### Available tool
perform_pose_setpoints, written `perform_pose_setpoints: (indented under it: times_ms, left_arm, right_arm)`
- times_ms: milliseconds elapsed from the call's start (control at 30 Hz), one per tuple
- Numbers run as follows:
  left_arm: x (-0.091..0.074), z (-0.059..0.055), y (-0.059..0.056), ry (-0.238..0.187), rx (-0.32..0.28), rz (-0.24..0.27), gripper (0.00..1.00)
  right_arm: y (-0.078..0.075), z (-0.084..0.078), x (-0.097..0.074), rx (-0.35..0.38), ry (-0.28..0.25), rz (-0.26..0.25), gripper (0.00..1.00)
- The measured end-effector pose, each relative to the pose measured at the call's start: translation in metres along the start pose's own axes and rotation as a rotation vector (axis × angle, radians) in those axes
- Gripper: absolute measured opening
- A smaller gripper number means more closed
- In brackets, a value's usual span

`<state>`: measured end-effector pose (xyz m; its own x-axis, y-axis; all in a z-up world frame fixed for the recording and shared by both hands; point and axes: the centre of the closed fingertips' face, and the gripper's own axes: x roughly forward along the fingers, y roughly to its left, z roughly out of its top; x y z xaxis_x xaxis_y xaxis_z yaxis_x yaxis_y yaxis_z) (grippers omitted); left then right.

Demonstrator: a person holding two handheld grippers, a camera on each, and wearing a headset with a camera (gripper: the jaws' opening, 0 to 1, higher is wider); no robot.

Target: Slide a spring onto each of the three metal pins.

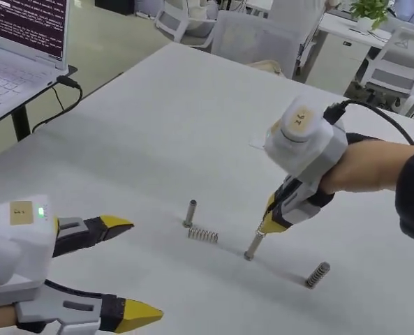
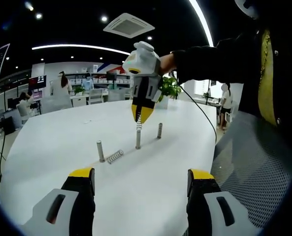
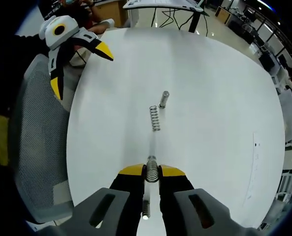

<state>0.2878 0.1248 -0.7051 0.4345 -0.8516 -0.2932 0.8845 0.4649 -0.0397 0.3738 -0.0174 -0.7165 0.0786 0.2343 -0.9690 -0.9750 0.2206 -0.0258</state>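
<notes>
White counter (image 1: 158, 125): the right gripper (image 1: 271, 223), jaws clamped on a spring (image 3: 151, 172), holds it upright in line with the middle pin (image 1: 251, 248), so travel should be straight down. The left gripper (image 1: 140, 269), jaws spread, sits nearer the loose spring (image 1: 202, 235) lying flat beside the bare pin (image 1: 190, 213).

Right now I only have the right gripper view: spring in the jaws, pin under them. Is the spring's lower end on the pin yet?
Observer: Side-on, in the left gripper view, the held spring hangs from the right gripper straight above the middle pin. Its lower end is at the pin's top, and the pin's shaft below it is bare.
Operator: I see one bare pin and a loose spring. Any pin done?
Observer: Yes. In the head view a third pin stands on the other side of the middle pin from the bare one, with its spring on it.
</notes>
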Motion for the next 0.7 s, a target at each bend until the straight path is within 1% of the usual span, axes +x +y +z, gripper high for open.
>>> perform_pose_setpoints:
  times_ms: [100,433,700]
  left_arm:
    - [0.0,0.0,0.0,0.004,0.0,-0.002,0.72]
    - [0.0,0.001,0.001,0.003,0.001,0.0,0.72]
    - [-0.002,-0.001,0.001,0.006,-0.009,0.0,0.71]
  right_arm:
    - [-0.001,-0.002,0.001,-0.003,0.008,-0.004,0.08]
    - [-0.003,-0.005,0.009,0.013,0.002,0.008,0.08]
    - [-0.002,-0.008,0.022,0.024,0.004,0.018,0.08]
